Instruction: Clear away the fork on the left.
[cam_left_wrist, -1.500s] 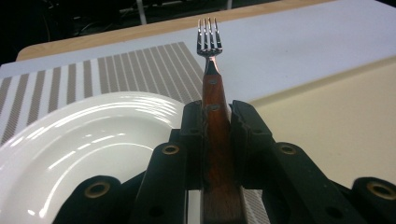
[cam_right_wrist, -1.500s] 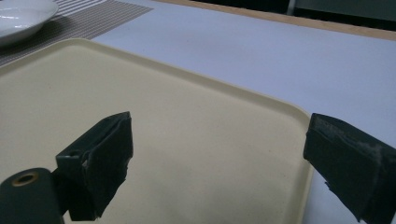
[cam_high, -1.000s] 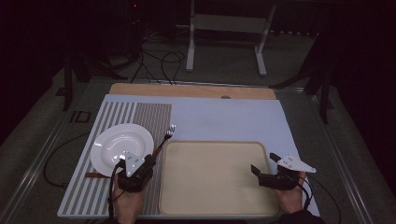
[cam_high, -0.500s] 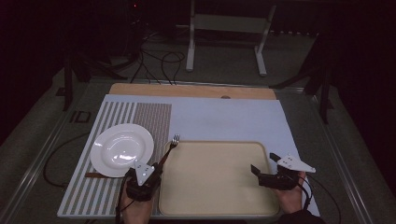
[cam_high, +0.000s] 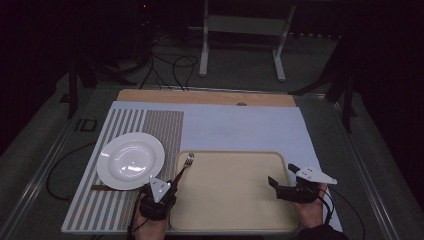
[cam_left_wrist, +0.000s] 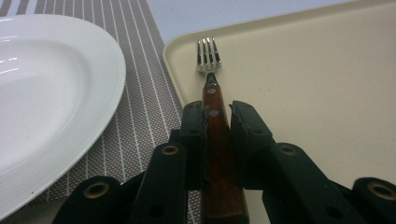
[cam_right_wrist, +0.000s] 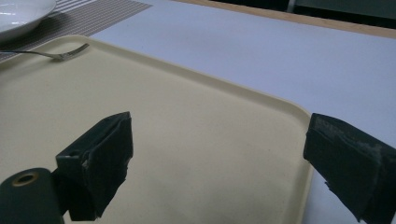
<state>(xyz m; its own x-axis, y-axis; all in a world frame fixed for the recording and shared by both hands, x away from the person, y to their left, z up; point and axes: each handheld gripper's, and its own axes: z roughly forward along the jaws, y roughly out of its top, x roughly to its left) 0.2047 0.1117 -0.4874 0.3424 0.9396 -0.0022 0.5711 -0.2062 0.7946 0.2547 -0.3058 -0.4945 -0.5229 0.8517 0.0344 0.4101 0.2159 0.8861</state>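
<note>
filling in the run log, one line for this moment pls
left gripper: shut on fork handle | fork tines over tray corner | right gripper: open, over tray | plate on mat

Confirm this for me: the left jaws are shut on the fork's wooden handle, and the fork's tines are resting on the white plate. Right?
Not quite. The left gripper is shut on the fork by its wooden handle, but the tines lie over the corner of the tray, not on the plate, which sits apart on the mat. The left gripper view shows it.

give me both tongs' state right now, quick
left tongs: closed on the fork by its wooden handle, tines over the tray
right tongs: open, holding nothing
</note>
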